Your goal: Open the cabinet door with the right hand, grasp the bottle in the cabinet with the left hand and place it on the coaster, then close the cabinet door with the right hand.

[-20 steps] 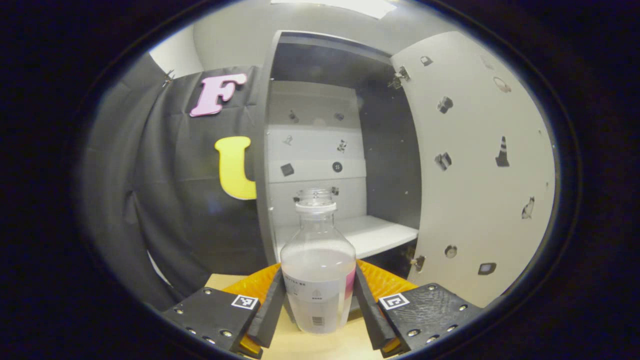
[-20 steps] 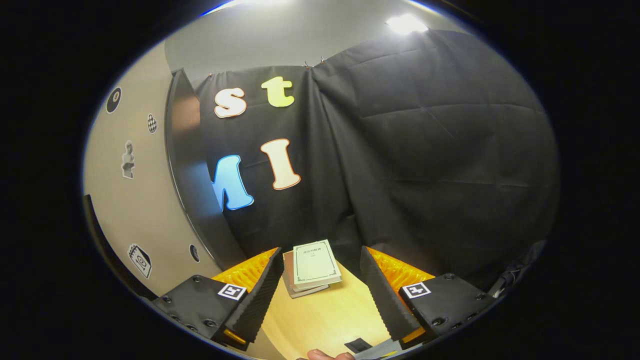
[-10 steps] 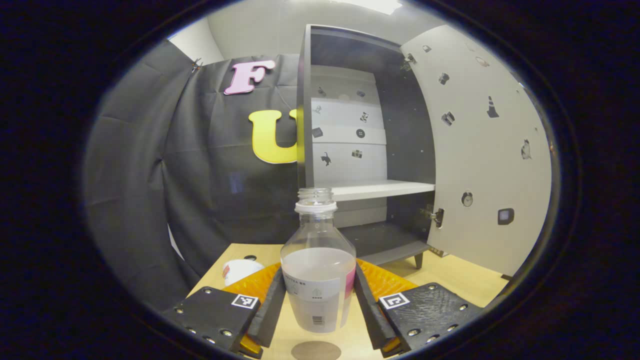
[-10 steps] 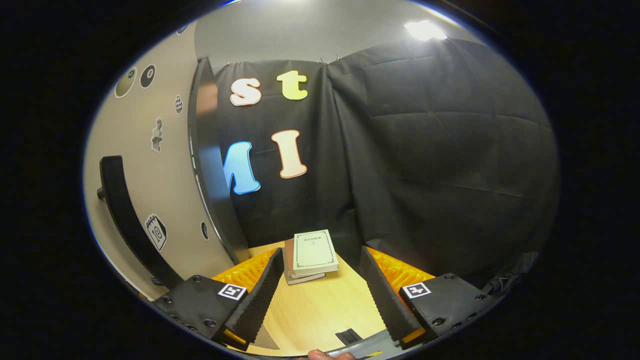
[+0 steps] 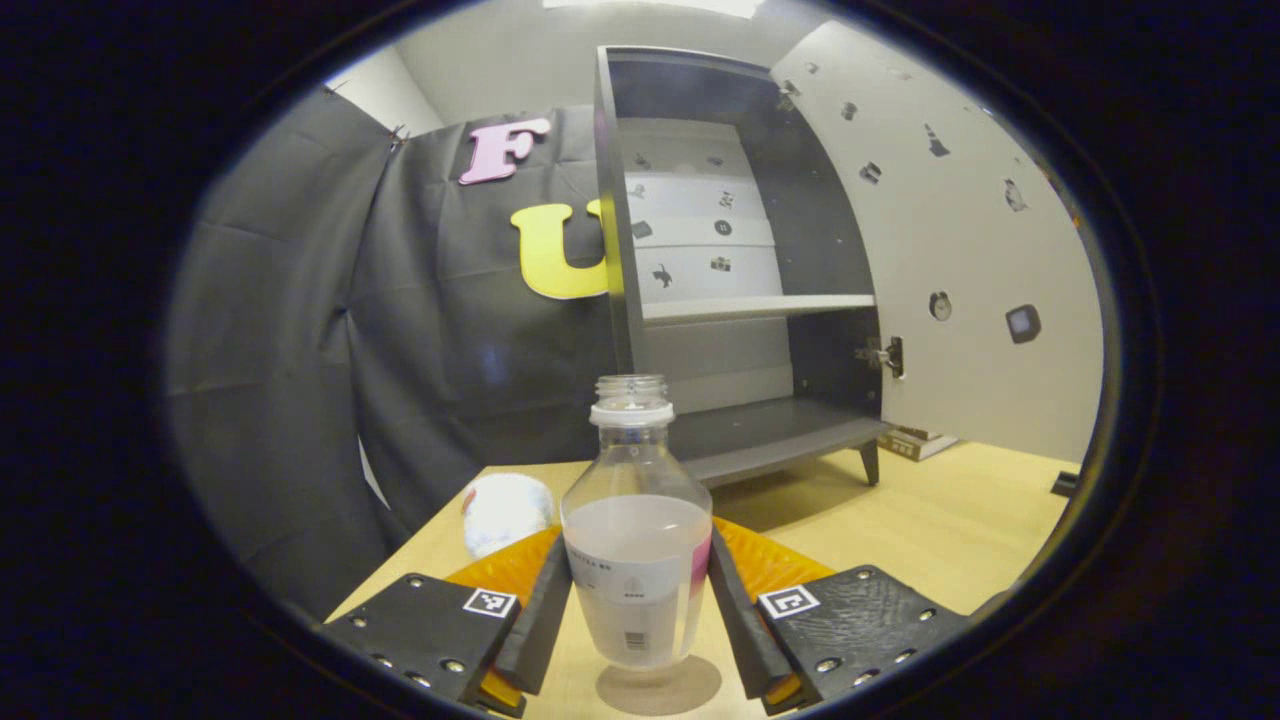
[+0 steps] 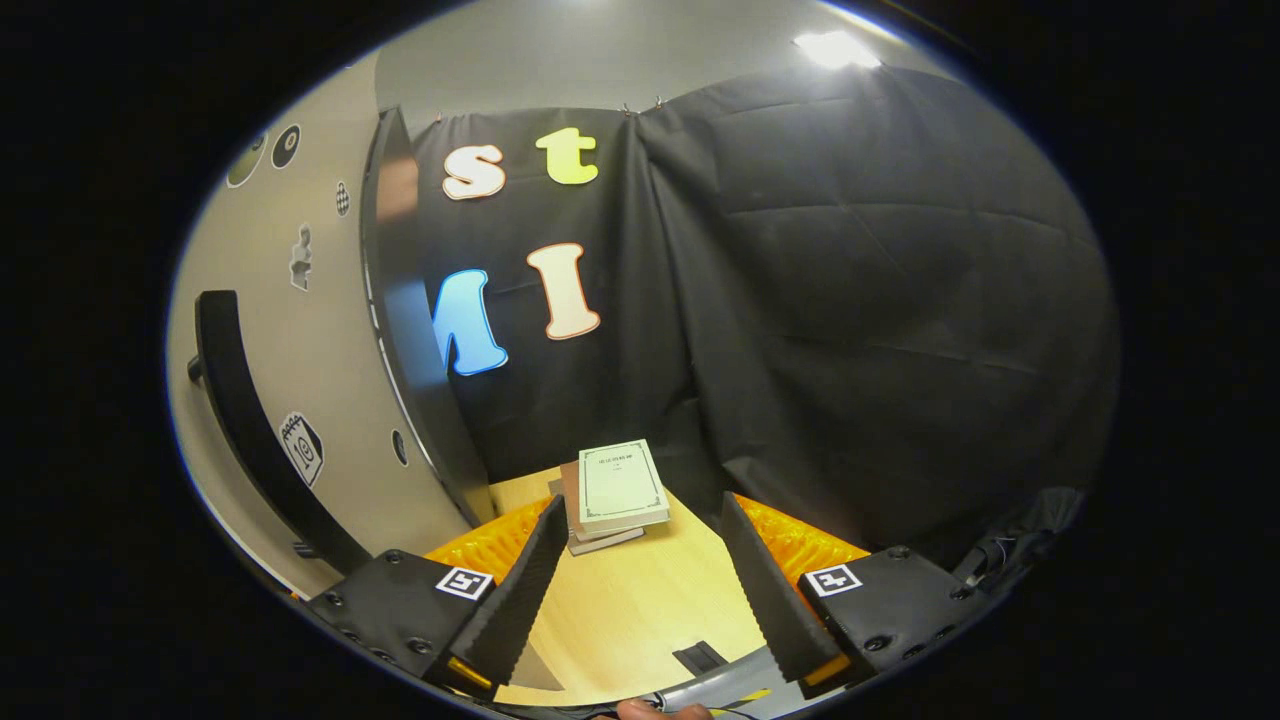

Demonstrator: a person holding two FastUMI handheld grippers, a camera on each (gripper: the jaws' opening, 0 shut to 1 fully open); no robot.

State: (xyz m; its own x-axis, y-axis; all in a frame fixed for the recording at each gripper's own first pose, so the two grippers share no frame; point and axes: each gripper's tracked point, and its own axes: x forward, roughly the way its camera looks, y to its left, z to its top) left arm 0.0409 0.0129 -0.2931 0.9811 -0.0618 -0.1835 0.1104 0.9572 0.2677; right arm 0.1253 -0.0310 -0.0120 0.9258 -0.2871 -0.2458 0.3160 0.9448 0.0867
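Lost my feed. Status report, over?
Left gripper shut on bottle, over coaster. Right gripper open, empty. Cabinet door open. Nothing in the way.

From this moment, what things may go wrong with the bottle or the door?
1. The bottle has no cap and holds liquid; a tilt on release may spill it.
2. It sits at or just above the coaster, whose near part is cut off; it may land off-centre.
3. The cabinet door is wide open; the right gripper, jaws open, may fumble the handle.
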